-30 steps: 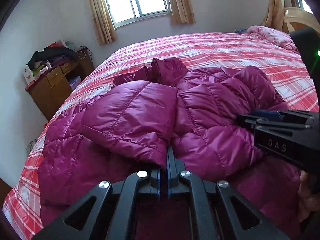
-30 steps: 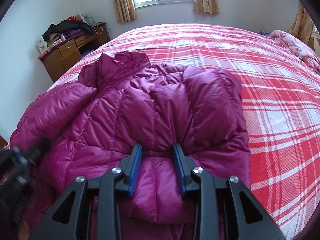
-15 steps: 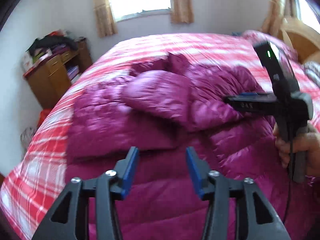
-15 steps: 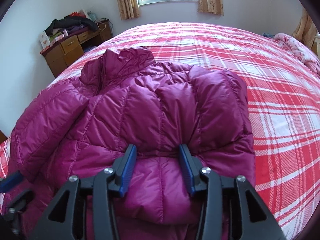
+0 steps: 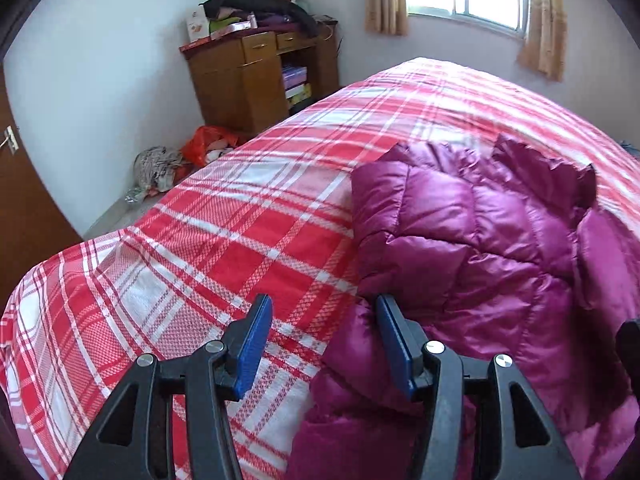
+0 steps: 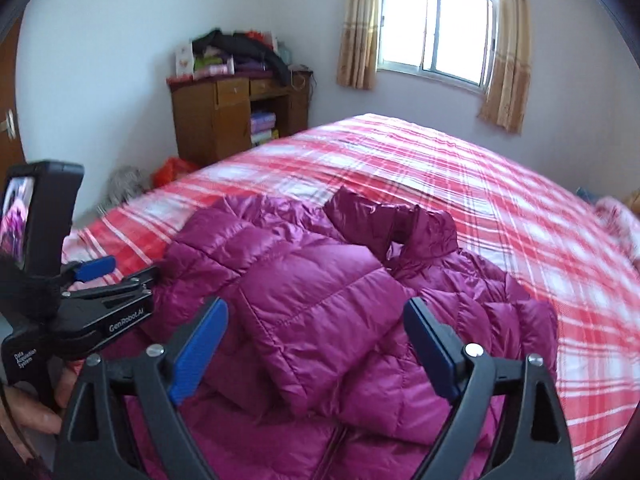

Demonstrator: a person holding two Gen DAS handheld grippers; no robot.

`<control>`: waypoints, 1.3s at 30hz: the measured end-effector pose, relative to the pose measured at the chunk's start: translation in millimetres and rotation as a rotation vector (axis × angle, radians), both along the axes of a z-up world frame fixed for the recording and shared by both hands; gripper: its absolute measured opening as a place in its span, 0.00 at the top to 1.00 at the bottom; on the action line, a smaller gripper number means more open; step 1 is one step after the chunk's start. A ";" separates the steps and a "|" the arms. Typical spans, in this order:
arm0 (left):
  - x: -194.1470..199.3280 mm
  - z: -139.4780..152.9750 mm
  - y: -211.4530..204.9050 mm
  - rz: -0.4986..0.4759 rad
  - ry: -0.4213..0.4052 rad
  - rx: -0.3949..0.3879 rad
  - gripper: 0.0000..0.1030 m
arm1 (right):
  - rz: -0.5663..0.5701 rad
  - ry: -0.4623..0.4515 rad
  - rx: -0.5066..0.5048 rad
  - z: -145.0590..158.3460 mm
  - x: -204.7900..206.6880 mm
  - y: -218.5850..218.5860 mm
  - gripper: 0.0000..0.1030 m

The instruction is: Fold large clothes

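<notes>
A magenta quilted down jacket (image 6: 328,304) lies on the red plaid bed (image 6: 460,168) with both sleeves folded over its front and the collar toward the window. In the left wrist view the jacket (image 5: 480,264) fills the right side. My left gripper (image 5: 324,340) is open and empty at the jacket's left edge, its right finger against the fabric. It also shows in the right wrist view (image 6: 116,276) at the left. My right gripper (image 6: 316,344) is wide open and empty above the folded sleeves.
A wooden cabinet (image 5: 256,80) piled with clothes and boxes stands against the far wall. Bags and cloth (image 5: 180,156) lie on the floor beside the bed. A curtained window (image 6: 436,28) is behind the bed. A brown door (image 5: 16,184) is at the left.
My left gripper let go of the sleeve, opened, and swung left to the jacket's left edge. My right gripper opened wider and pulled back and up from the jacket.
</notes>
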State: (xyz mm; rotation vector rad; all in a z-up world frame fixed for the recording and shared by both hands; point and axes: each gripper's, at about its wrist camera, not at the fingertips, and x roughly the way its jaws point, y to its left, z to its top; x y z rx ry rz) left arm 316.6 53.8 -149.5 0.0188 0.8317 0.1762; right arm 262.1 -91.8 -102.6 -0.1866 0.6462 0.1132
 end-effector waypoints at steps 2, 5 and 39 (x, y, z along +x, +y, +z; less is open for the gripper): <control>-2.4 -4.9 -5.3 0.002 -0.018 0.032 0.46 | 0.016 0.034 -0.019 -11.8 8.6 5.2 0.17; -6.6 -8.8 -13.9 -0.009 -0.043 0.087 0.46 | 0.002 0.056 -0.025 -19.4 14.7 -5.7 0.46; -16.6 7.0 -10.4 -0.018 -0.036 0.062 0.37 | -0.138 0.241 0.237 -64.7 27.6 -101.6 0.71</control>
